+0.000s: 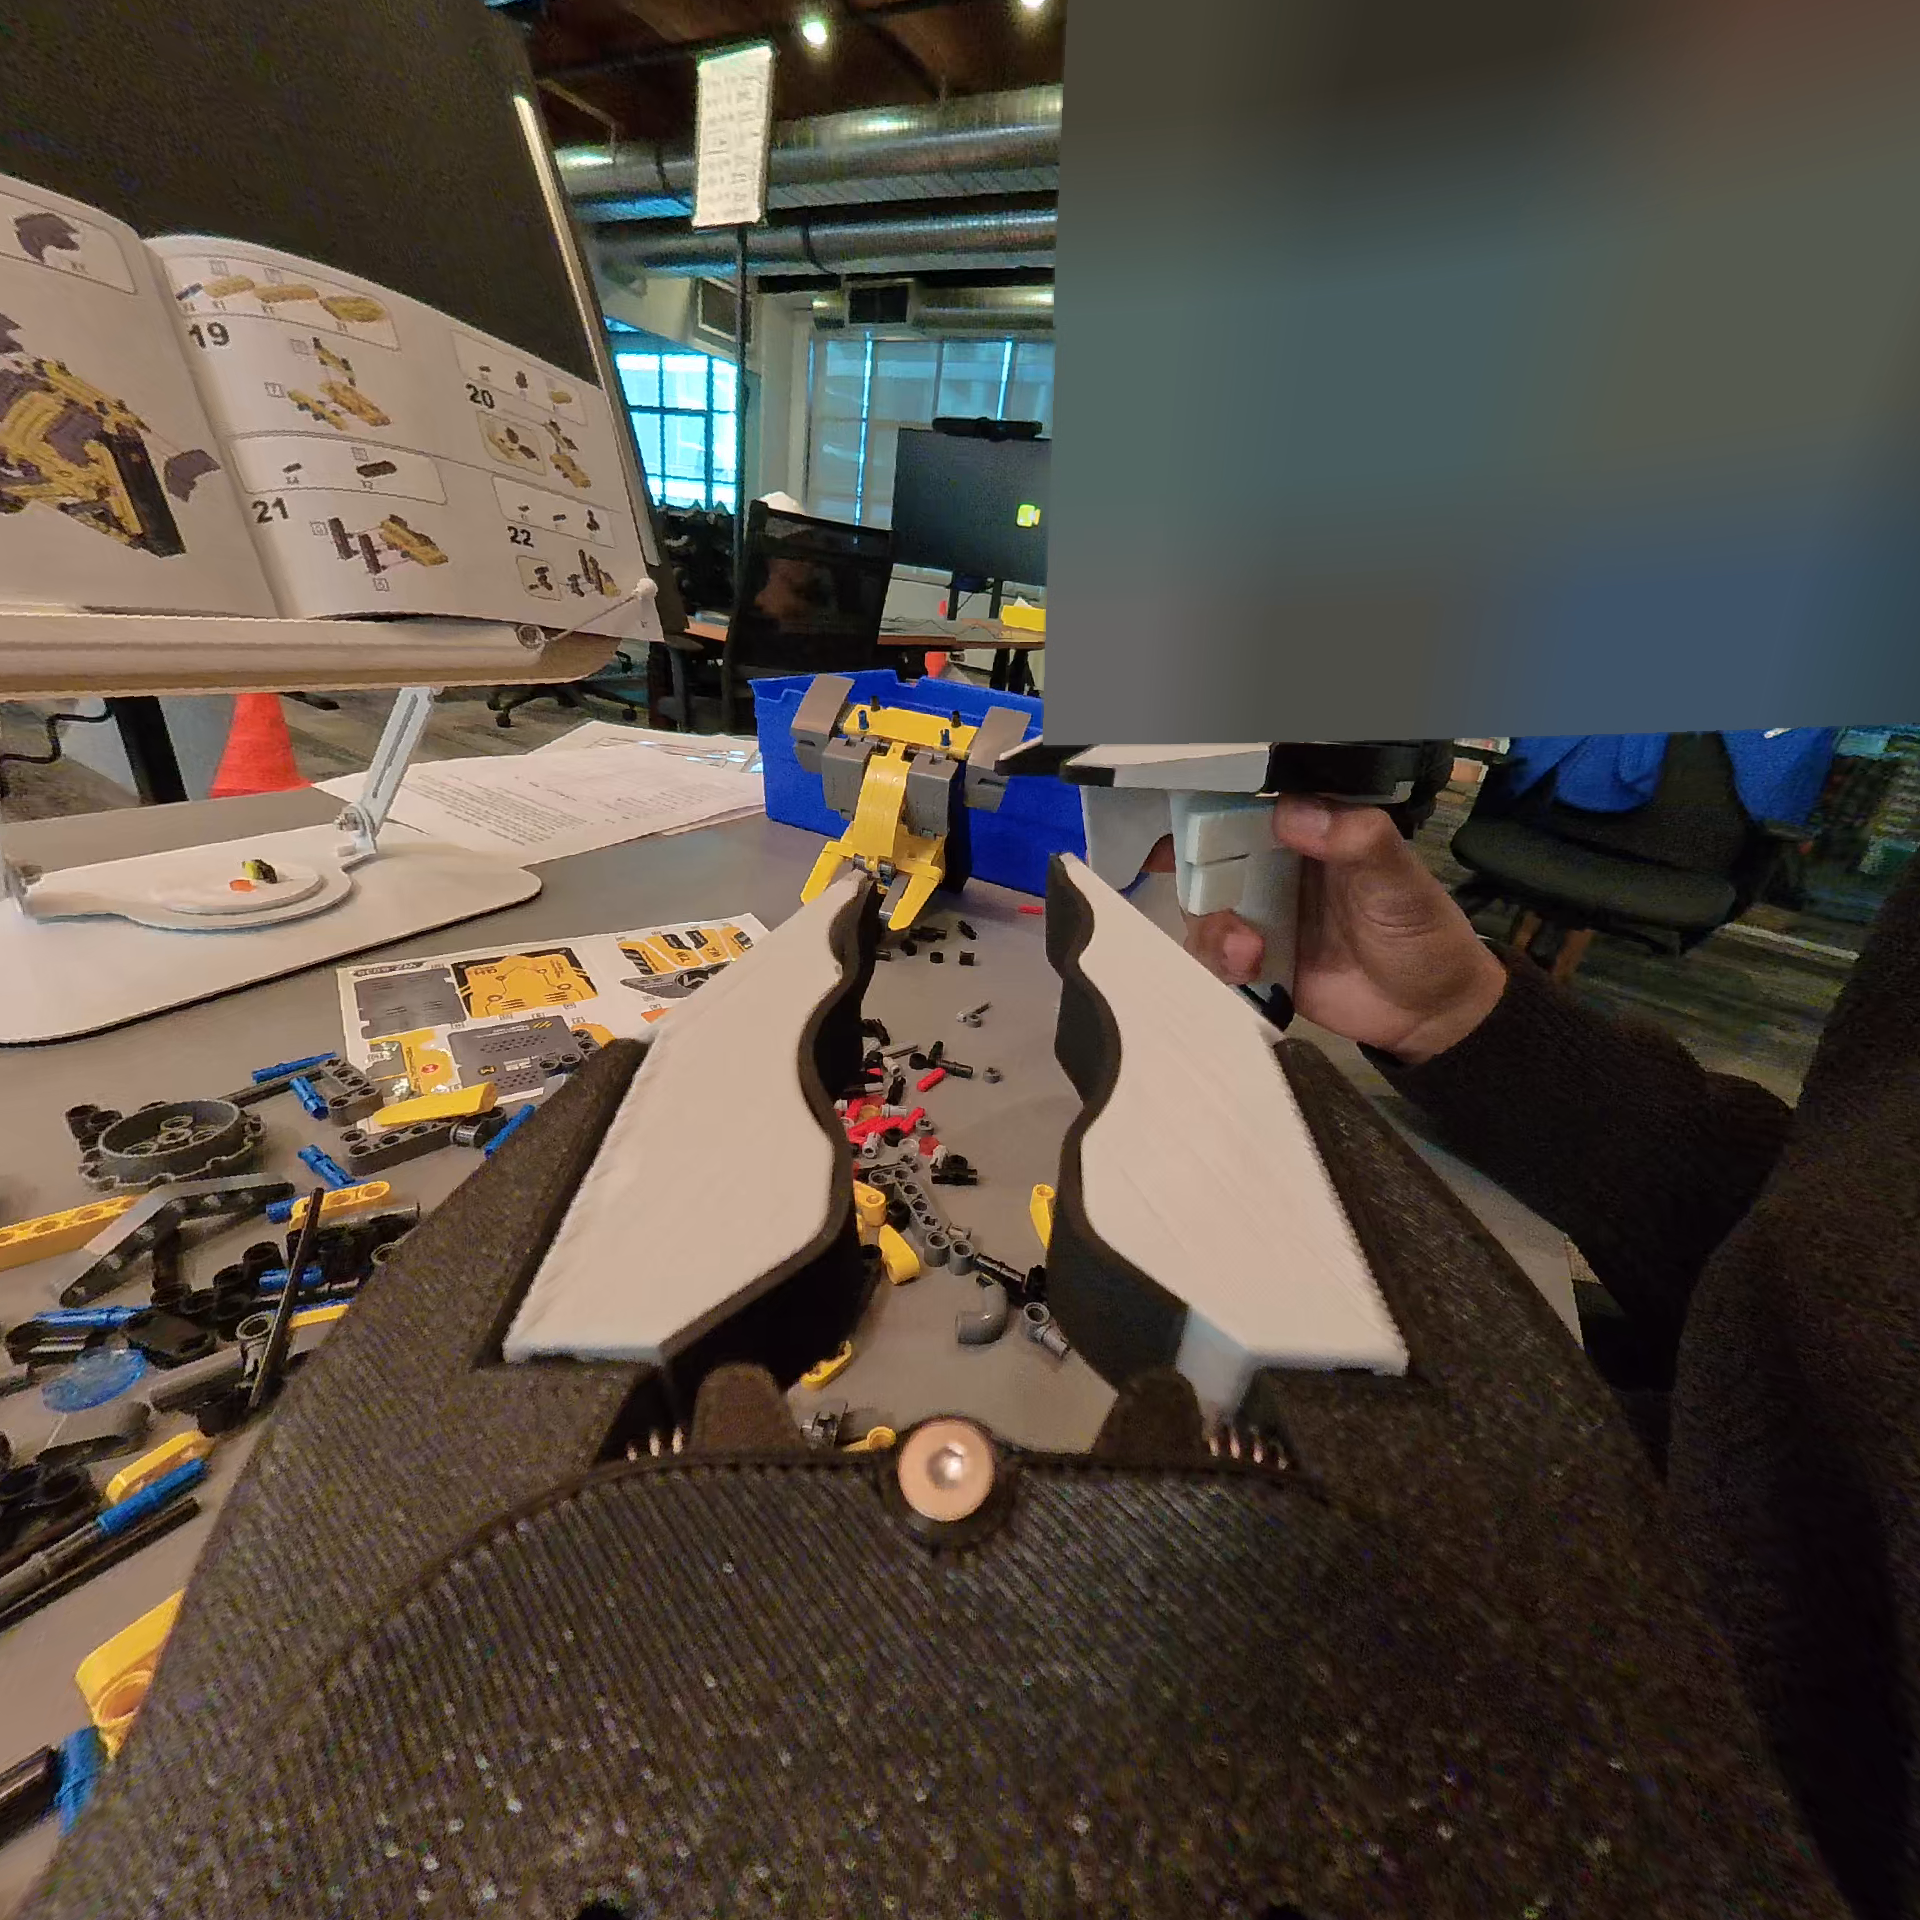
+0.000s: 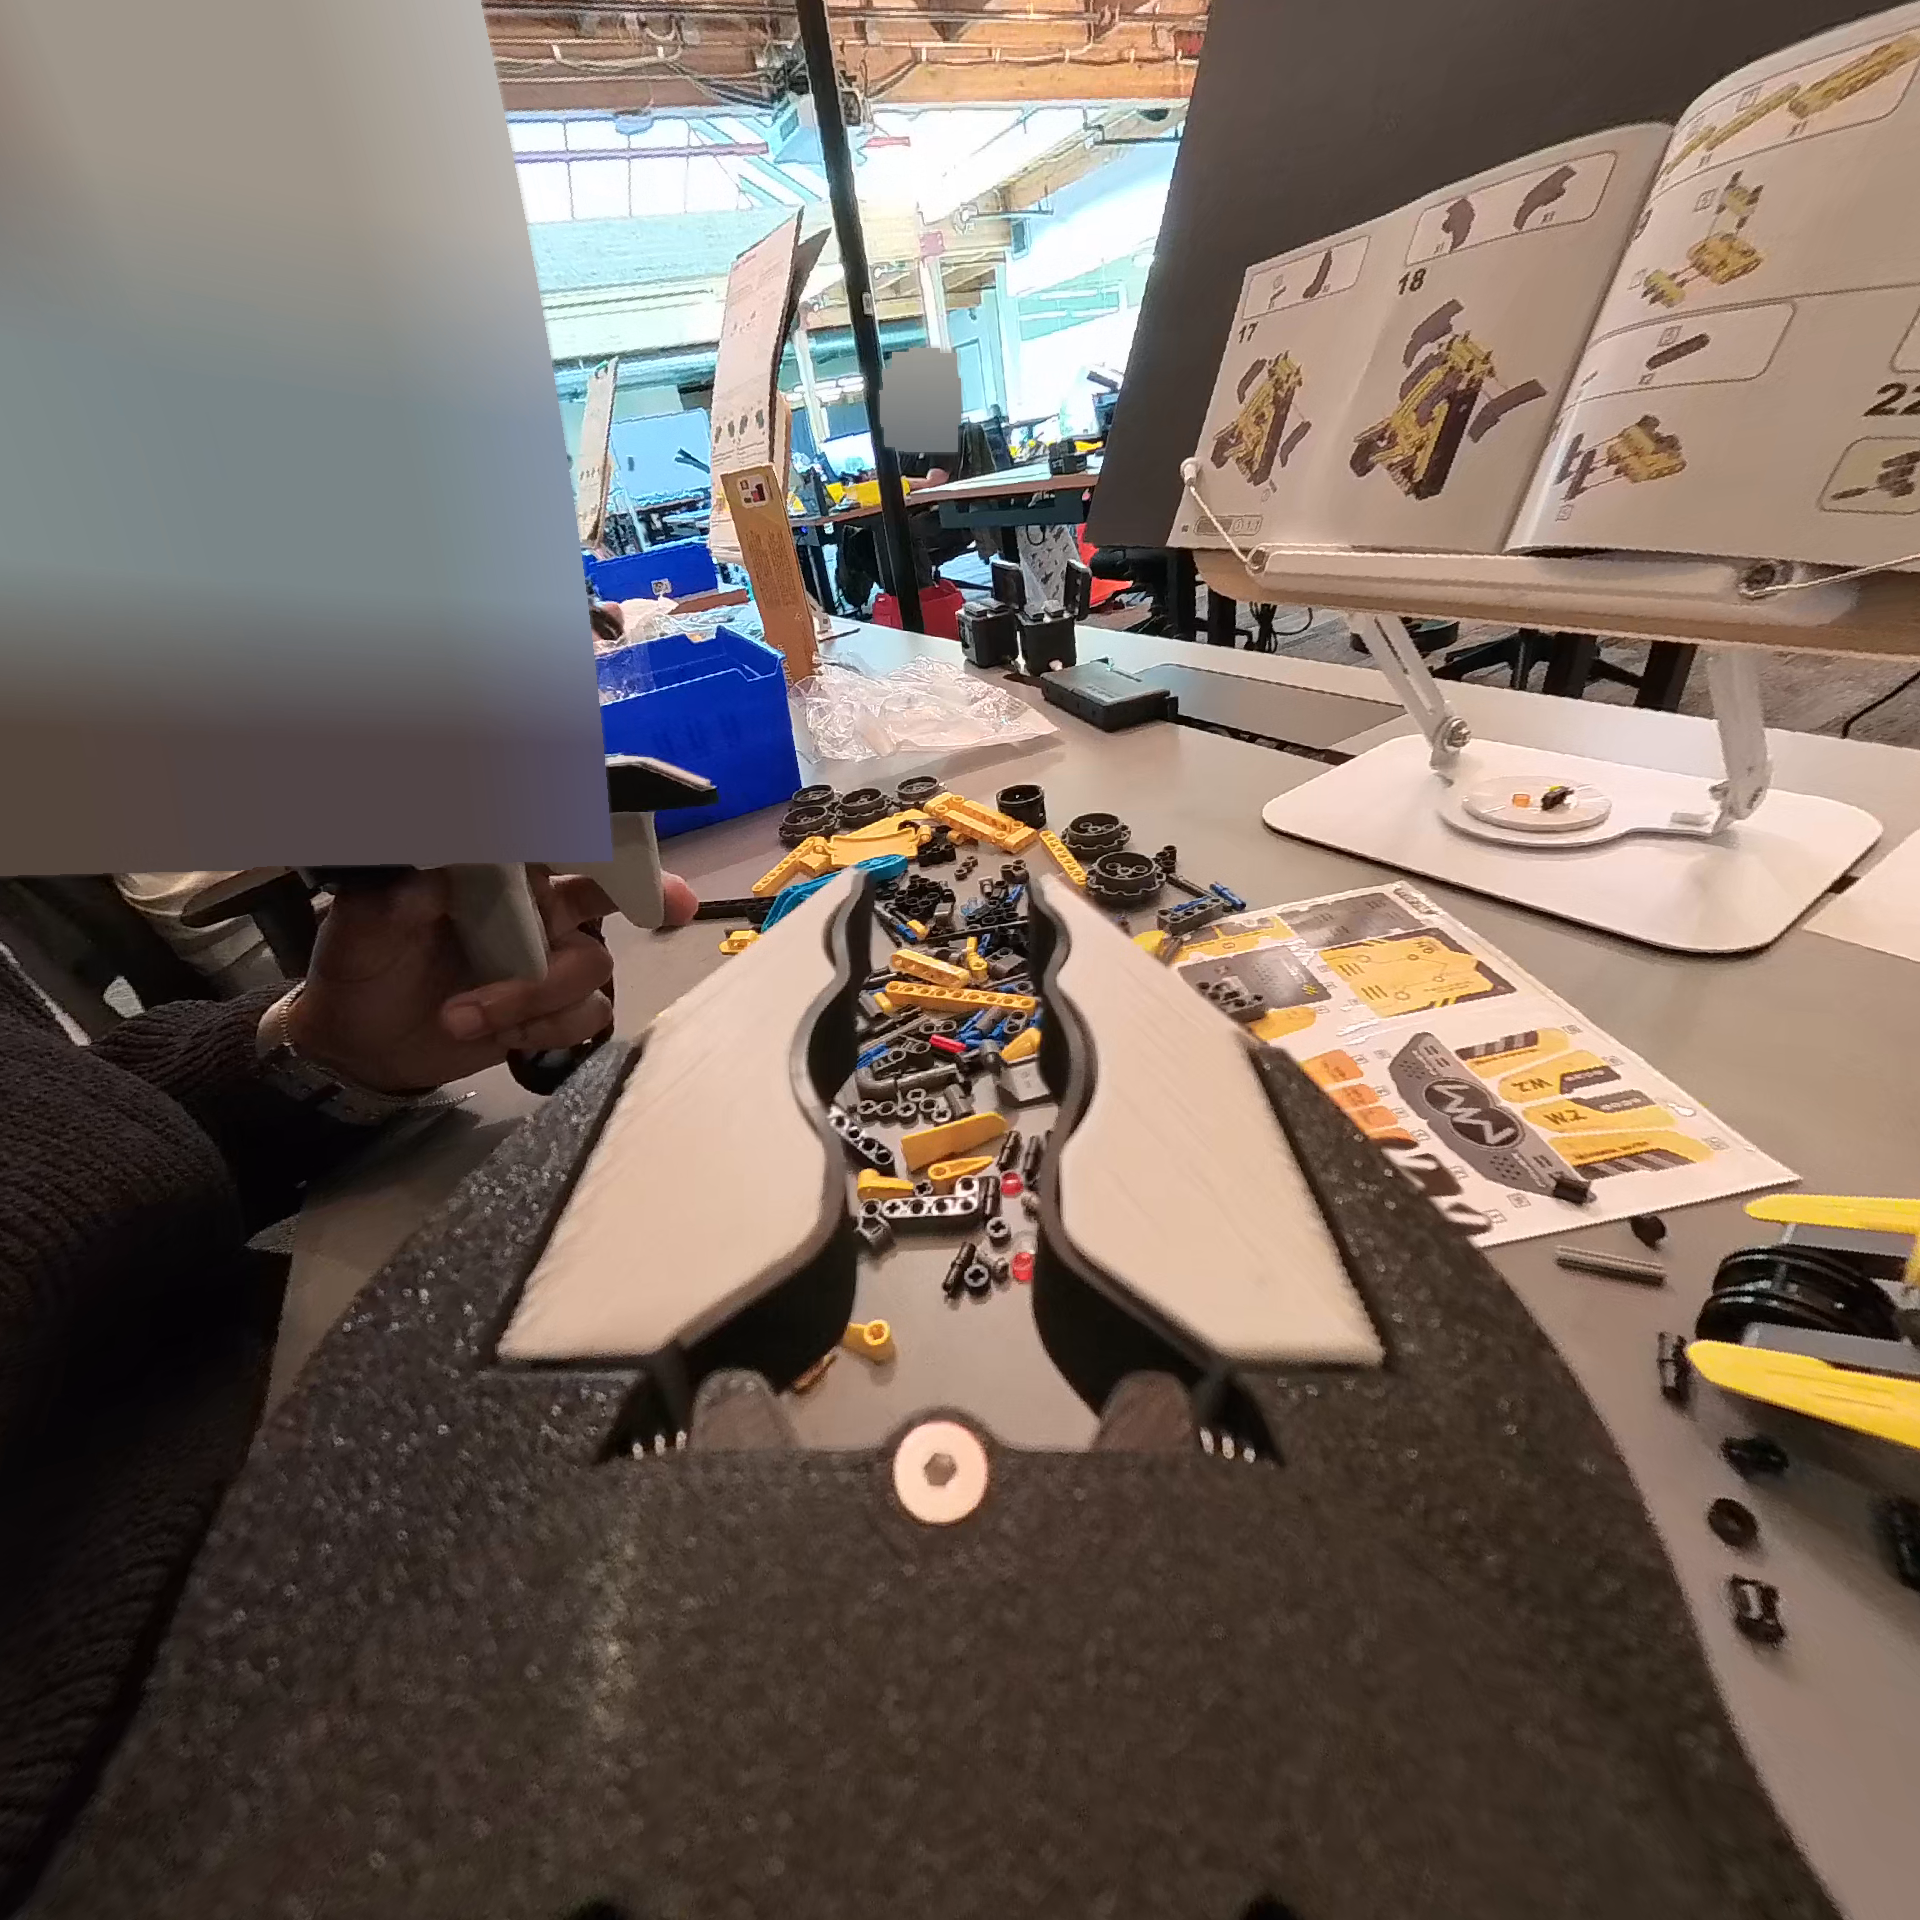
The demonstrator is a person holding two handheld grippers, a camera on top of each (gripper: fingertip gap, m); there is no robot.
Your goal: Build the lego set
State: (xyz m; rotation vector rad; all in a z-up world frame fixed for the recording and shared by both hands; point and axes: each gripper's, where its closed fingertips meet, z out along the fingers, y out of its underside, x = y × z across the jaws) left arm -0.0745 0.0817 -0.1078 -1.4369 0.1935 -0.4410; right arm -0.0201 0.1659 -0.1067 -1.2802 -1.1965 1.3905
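My left gripper is open and empty above the grey table, over a scatter of small red, grey and yellow building pieces. Just past its tips a yellow and grey brick model stands in front of a blue bin. A hand holds the other gripper's handle to the right. My right gripper is open and empty over a pile of black, yellow and blue pieces. The yellow model's edge shows at the right. A hand holds the other gripper's handle at the left.
An open instruction booklet rests on a white stand, also in the right wrist view. A sticker sheet lies flat. More loose pieces lie left. Clear plastic bags, a blue bin and black devices sit farther back. Spacing between my two grippers at the tips: around 11 cm.
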